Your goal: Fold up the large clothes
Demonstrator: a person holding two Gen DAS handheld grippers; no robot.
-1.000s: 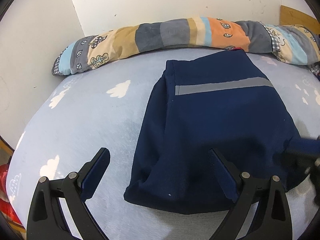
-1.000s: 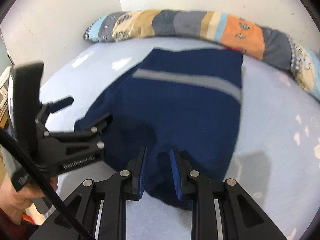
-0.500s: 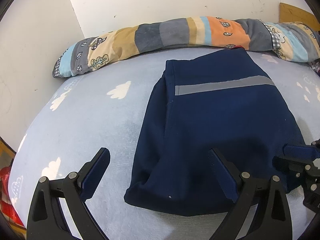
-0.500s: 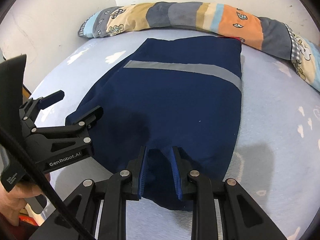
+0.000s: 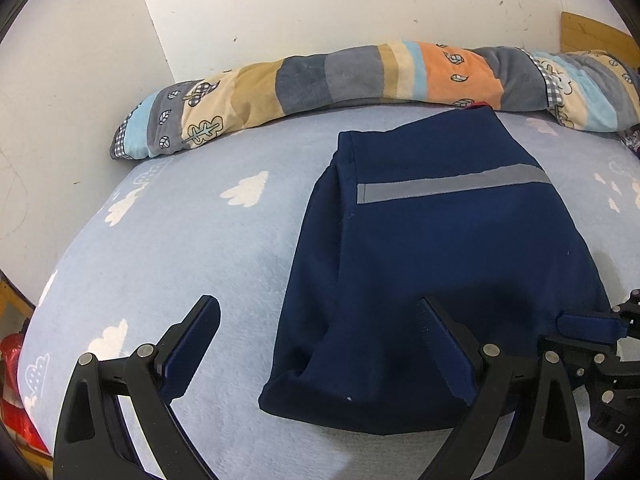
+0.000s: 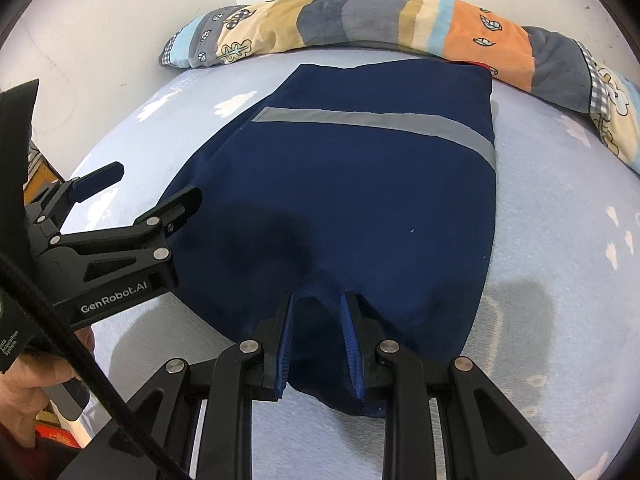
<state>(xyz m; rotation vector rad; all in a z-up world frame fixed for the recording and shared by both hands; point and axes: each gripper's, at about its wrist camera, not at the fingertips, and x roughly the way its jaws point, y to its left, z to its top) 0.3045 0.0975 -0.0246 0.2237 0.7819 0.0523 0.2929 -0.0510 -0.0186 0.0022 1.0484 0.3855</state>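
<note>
The left gripper (image 5: 318, 344) gapes wide, empty, the garment (image 5: 432, 264) lying under its right finger. The right gripper (image 6: 318, 332) stands partly open, straddling the garment's near hem.

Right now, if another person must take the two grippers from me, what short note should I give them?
Left gripper: open wide, empty, over the near left edge of the navy garment.
Right gripper: partly open at the garment's near hem, gripping nothing.
The garment lies folded on the cloud-print bed, grey stripe towards the patchwork bolster.
Left: possibly one more fold, lifting the near hem.
</note>
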